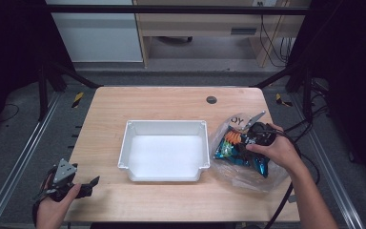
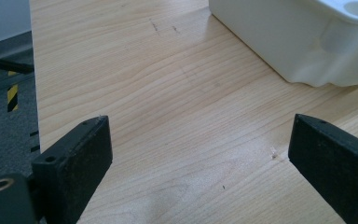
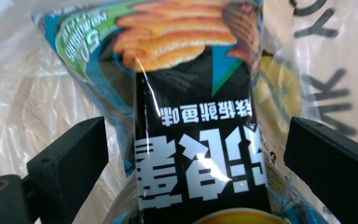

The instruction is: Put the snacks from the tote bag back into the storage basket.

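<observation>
A shiny black-and-blue snack packet (image 1: 238, 148) (image 3: 200, 140) with orange chips printed on it lies on a clear plastic bag (image 1: 267, 174) at the table's right. My right gripper (image 1: 248, 138) (image 3: 196, 158) is open over it, its two jaws standing either side of the packet and apart from it. A white plastic tray (image 1: 138, 136) stands empty at the table's middle. My left gripper (image 1: 83, 186) (image 2: 198, 161) is open above bare wood near the front left corner, with the tray's corner (image 2: 307, 42) ahead of it to the right.
The wooden table (image 1: 171, 102) has a dark round grommet (image 1: 211, 99) at the back. Metal frame rails (image 1: 24, 157) run along both sides. The table's left edge and grey floor (image 2: 4, 126) are close beside my left gripper. A cable (image 1: 286, 198) trails from the right hand.
</observation>
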Demonstrator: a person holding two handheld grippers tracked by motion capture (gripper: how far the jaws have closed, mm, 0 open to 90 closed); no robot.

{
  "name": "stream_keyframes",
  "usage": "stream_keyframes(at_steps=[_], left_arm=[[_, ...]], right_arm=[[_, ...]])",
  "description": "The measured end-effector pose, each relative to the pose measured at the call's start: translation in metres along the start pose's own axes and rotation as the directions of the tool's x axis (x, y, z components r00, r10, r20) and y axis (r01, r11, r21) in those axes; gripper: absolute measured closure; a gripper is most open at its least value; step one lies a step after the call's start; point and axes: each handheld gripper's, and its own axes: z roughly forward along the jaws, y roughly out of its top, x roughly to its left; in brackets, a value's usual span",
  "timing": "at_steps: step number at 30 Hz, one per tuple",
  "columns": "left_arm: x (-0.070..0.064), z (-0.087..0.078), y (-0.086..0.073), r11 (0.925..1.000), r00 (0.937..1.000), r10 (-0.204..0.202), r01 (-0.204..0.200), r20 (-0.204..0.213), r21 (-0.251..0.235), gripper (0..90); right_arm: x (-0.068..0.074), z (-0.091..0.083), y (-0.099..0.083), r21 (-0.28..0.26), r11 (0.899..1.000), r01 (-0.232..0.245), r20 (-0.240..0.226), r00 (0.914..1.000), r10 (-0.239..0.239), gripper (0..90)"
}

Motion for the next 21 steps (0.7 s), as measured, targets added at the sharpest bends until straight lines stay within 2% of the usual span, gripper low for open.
stream_keyframes(at_steps=[8, 16, 21], left_arm=[[-0.001, 0.001, 0.000, 1.0000, 1.0000, -0.001, 0.001, -0.009, -0.001, 5.4], [0.000, 0.000, 0.000, 1.0000, 0.9999, 0.002, -0.002, -0.012, -0.001, 5.4], [0.000, 0.000, 0.000, 1.0000, 1.0000, 0.005, -0.005, -0.008, 0.000, 5.3]], right_arm=[[-0.005, 0.012, 0.001, 0.022, 1.000, 0.006, -0.024, 0.9997, -0.005, 6.7], [-0.005, 0.017, 0.003, 0.026, 1.000, 0.007, -0.021, 0.9998, -0.006, 7.7], [-0.006, 0.020, 0.003, 0.036, 0.999, 0.007, -0.037, 0.9993, -0.006, 6.9]])
